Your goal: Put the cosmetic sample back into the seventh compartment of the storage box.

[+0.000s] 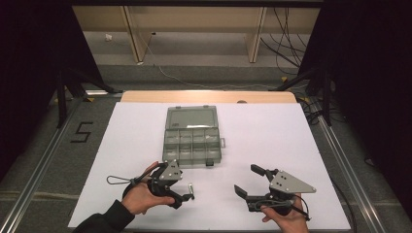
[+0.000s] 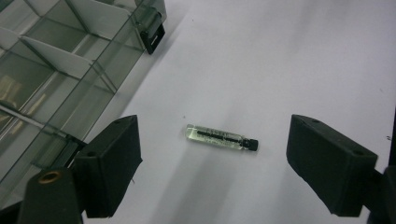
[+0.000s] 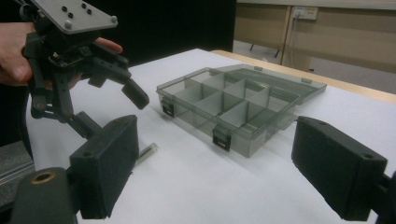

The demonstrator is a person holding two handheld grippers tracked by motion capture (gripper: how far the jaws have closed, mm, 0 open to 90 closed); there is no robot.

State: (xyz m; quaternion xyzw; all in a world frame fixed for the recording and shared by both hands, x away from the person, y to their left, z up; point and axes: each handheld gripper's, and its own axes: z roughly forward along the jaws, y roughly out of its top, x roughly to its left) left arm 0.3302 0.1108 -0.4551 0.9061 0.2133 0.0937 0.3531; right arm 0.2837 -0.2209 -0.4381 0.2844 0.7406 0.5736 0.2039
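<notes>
A small clear vial (image 2: 221, 138) with a black cap lies flat on the white table; it is also seen as the vial (image 1: 190, 187) and the vial (image 3: 147, 152). My left gripper (image 1: 183, 185) hovers over it, open, jaws either side of the vial without touching, as the left gripper (image 2: 212, 168) shows from above. The left gripper (image 3: 112, 107) also appears in the right gripper view. A grey compartment box (image 1: 192, 138) lies open mid-table, lid back. My right gripper (image 1: 250, 180) is open and empty near the front right, pointing at the box (image 3: 233, 105).
The box corner with a black latch (image 2: 153, 35) sits just left of the vial. The white sheet (image 1: 272, 136) covers the table; black stands and cables flank both sides. The table's front edge is close under both hands.
</notes>
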